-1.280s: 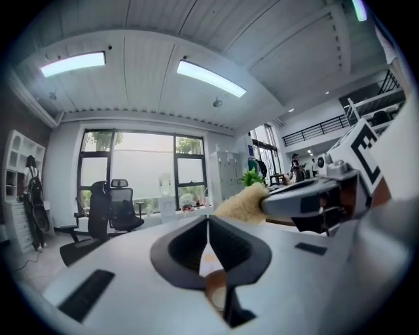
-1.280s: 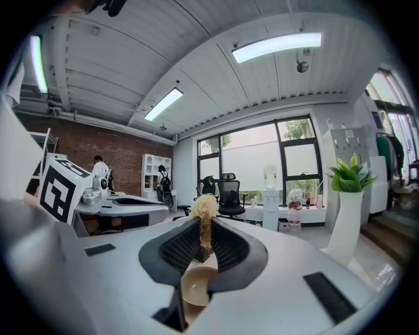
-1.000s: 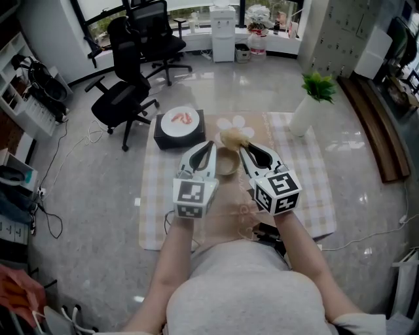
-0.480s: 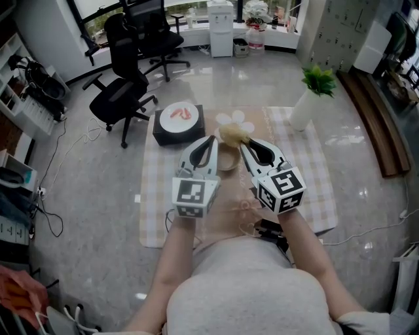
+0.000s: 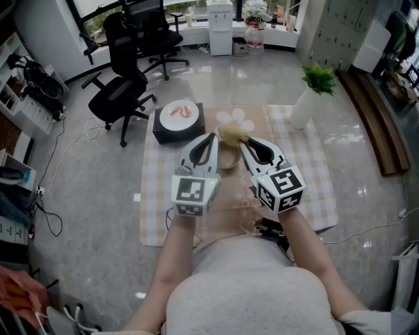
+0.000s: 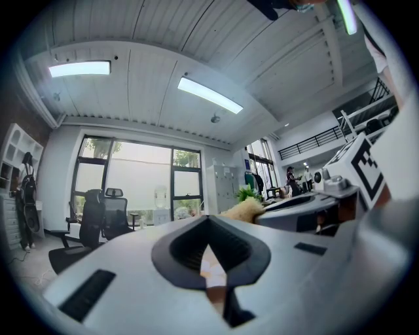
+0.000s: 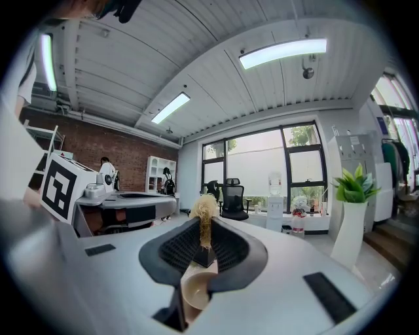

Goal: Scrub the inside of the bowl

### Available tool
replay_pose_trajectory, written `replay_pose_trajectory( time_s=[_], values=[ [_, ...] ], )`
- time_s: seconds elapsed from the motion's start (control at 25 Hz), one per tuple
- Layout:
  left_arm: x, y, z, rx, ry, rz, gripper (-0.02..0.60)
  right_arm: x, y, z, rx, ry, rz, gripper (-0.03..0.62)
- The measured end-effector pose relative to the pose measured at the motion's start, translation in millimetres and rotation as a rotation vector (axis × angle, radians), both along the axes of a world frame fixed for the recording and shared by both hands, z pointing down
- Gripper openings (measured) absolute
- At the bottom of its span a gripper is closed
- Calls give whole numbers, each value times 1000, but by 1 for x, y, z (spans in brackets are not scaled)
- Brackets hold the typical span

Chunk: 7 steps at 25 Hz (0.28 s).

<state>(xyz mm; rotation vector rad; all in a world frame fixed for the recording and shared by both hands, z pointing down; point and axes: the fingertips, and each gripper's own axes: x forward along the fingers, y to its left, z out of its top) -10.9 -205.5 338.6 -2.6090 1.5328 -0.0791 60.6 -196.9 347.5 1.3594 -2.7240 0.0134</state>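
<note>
**Scrubber (image 7: 204,208) beside the bowl (image 5: 227,160)**

Head view: round tan bowl on checked cloth (image 5: 298,190), beneath both tool tips. Left gripper view: left tool (image 6: 208,222), smooth grey jaws closed. Right gripper view: right tool (image 7: 204,228) grips the shaggy straw-coloured scrubber.

Head view: bright, even daylight from the windows (image 5: 105,10) along the top edge. The polished floor (image 5: 222,82) shows pale glare patches. Shadows are soft and short under the chairs (image 5: 124,105). Straight lines bow toward the corners.

Both gripper views: fisheye circle with black corners.

Left gripper view: ceiling strips (image 6: 208,95) blown out, window wall (image 6: 137,186) washed white. The left tool (image 6: 209,226) is blurred and fills the lower half.

Right gripper view: ceiling strip (image 7: 283,52) glares, and the brick wall (image 7: 124,163) is dimmer. The right tool (image 7: 203,228) is soft up close; the brush (image 7: 204,206) is fairly sharp.
</note>
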Motion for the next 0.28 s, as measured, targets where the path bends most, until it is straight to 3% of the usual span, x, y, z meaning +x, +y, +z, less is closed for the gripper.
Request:
replay_pose_trajectory(
  time_s=[0.28],
  values=[
    [-1,0,2,-5,9,2,11,-1,1,2,-5,-2,4,55]
  ],
)
